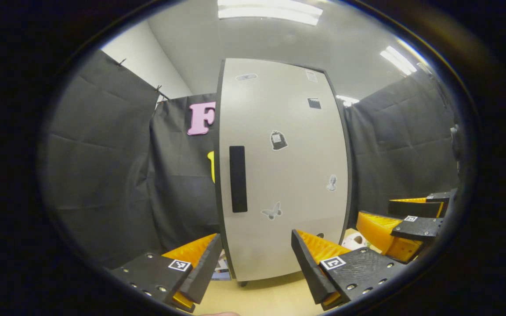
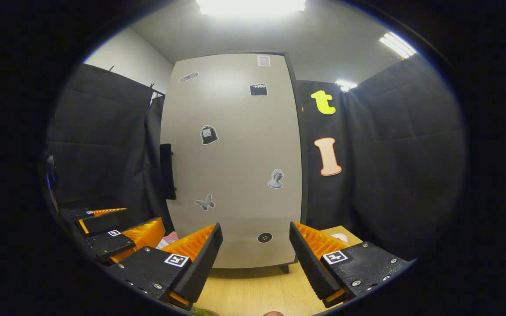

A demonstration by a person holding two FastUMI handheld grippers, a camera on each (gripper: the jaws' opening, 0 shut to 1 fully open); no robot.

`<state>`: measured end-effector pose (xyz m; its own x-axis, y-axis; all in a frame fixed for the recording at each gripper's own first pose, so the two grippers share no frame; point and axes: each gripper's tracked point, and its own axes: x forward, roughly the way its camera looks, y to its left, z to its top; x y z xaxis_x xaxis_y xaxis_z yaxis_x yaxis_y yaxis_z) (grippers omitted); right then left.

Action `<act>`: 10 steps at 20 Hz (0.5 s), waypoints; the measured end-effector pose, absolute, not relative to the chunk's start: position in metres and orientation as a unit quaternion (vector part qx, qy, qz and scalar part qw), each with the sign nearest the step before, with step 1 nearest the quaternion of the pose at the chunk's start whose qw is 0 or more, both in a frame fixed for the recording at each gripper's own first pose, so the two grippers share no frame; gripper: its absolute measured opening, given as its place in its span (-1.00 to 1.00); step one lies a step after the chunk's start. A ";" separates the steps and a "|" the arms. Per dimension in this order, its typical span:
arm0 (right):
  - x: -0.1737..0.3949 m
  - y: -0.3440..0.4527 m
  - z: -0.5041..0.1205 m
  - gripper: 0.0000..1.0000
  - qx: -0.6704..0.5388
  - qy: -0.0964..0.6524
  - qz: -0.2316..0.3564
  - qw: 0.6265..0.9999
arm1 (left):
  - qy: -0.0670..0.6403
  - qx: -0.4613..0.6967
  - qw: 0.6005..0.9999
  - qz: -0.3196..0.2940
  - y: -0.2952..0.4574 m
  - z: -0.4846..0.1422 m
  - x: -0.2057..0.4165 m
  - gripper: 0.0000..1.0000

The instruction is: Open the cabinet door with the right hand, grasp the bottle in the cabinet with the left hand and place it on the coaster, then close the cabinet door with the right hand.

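Observation:
The grey cabinet door (image 1: 288,175) (image 2: 244,145) stands closed and upright on the wooden table (image 1: 262,294), hiding whatever is inside. It carries several stickers and a black vertical handle (image 1: 238,179) (image 2: 166,171) on its left edge. My left gripper (image 1: 256,239) is open in front of the door's lower part, holding nothing. My right gripper (image 2: 255,228) is open too, facing the door's bottom half. In the left gripper view the right gripper (image 1: 375,210) appears at the far right; in the right gripper view the left gripper (image 2: 141,216) appears at the lower left. A pale round thing (image 1: 353,240) (image 2: 340,237) lies on the table right of the cabinet.
Black cloth walls close in the booth on both sides and behind the cabinet. Some flat printed items (image 1: 222,270) lie on the table at the cabinet's lower left corner. Bare tabletop (image 2: 253,289) stretches between the grippers and the cabinet's base.

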<state>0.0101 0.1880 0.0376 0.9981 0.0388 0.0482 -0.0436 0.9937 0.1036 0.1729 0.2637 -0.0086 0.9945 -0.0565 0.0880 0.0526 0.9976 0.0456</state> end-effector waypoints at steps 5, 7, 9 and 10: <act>0.012 0.188 0.038 0.89 0.053 -0.026 0.020 0.998 | -0.038 0.020 0.999 -0.028 0.268 -0.013 0.179 0.74; 0.012 0.189 0.037 0.89 0.056 -0.026 0.021 0.998 | -0.040 0.022 0.999 -0.027 0.269 -0.011 0.179 0.72; 0.011 0.191 0.039 0.89 0.062 -0.031 0.024 0.997 | -0.043 0.025 0.998 -0.033 0.267 -0.010 0.178 0.72; 0.011 0.189 0.040 0.89 0.060 -0.033 0.023 0.997 | -0.043 0.029 0.998 -0.031 0.268 -0.010 0.178 0.72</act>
<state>0.0111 0.1894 0.0402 0.9968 0.0412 0.0681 -0.0491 0.9917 0.1191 0.1778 0.2682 -0.0099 0.9943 -0.0652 0.0848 0.0602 0.9964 0.0598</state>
